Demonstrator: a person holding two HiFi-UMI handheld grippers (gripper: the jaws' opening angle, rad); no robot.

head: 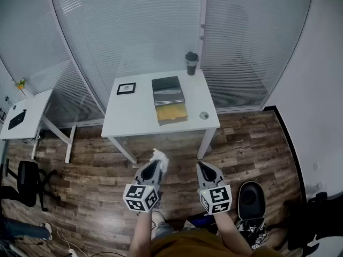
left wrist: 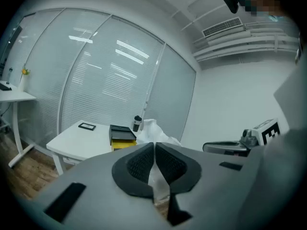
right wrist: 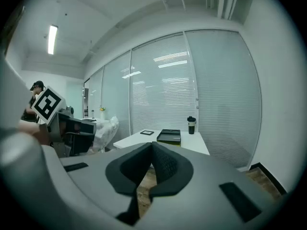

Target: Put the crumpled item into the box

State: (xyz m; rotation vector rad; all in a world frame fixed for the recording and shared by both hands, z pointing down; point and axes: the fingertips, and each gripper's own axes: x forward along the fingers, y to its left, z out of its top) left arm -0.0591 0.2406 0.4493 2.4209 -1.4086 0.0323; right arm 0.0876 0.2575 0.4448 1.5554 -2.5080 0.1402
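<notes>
- The bench (head: 134, 119) sits upper centre, well ahead; open floor (head: 241, 143) between gives me room up to its near edge.
- The box (head: 172, 113) lies open on it; placing is left.
- My left gripper (head: 156, 164) clamps the crumpled item (head: 159, 155), lower centre; right gripper (head: 203, 168) is closed, empty.

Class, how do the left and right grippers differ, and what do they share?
The left gripper is shut on a white crumpled item; the right gripper is shut with nothing between its jaws. White material sticks out past the left gripper's tip; the right gripper's tip is bare. Both are grey and point toward the table.
</notes>
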